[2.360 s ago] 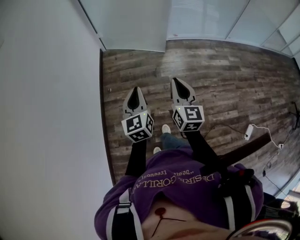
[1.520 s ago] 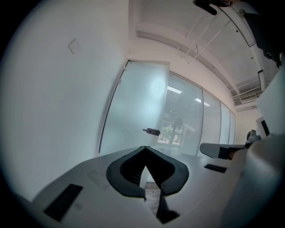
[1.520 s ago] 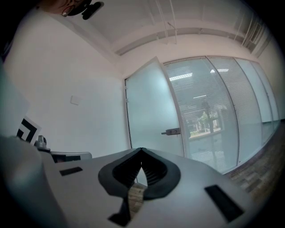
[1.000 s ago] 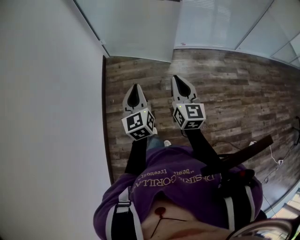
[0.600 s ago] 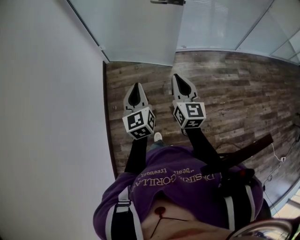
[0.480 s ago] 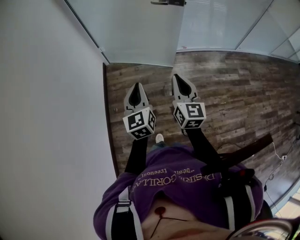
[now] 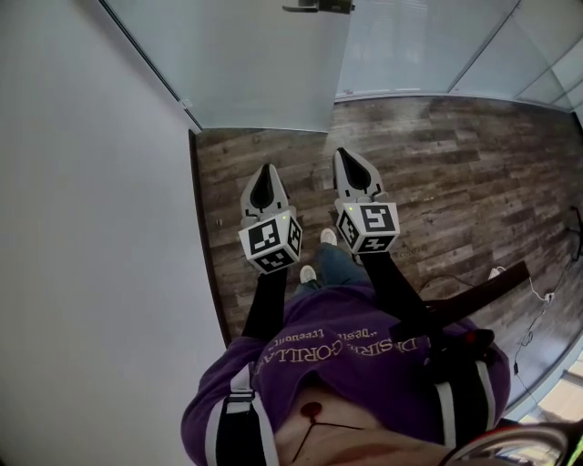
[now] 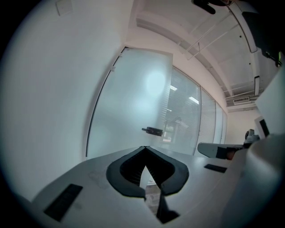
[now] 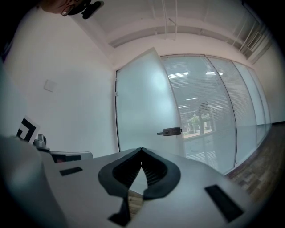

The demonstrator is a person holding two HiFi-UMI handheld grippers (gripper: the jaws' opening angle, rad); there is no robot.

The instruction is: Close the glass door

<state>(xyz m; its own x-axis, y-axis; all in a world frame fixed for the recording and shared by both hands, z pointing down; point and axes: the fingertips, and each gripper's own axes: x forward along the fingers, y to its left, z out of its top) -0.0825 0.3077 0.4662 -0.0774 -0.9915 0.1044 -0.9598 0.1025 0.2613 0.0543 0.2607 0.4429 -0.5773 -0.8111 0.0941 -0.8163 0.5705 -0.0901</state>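
Note:
A frosted glass door [image 7: 264, 64] stands ajar ahead of me, hinged at the white wall on the left, with a dark lever handle [image 7: 314, 7] near its free edge. The same door [image 8: 133, 116] and handle [image 8: 153, 131] show in the left gripper view, and the door [image 9: 142, 111] and handle [image 9: 170, 131] in the right gripper view. My left gripper [image 7: 263, 170] and right gripper [image 7: 349, 155] are held side by side over the wooden floor, both shut and empty, pointing at the door and short of it.
A white wall [image 7: 91, 227] runs close along the left. Fixed glass panels [image 7: 428, 45] continue to the right of the door. Wood-plank floor [image 7: 455, 164] spreads to the right, with a cable and white plug [image 7: 496, 271] near the right edge.
I have stepped toward the door: it and its handle sit nearer and larger in the head view. Both grippers moved forward together, still shut.

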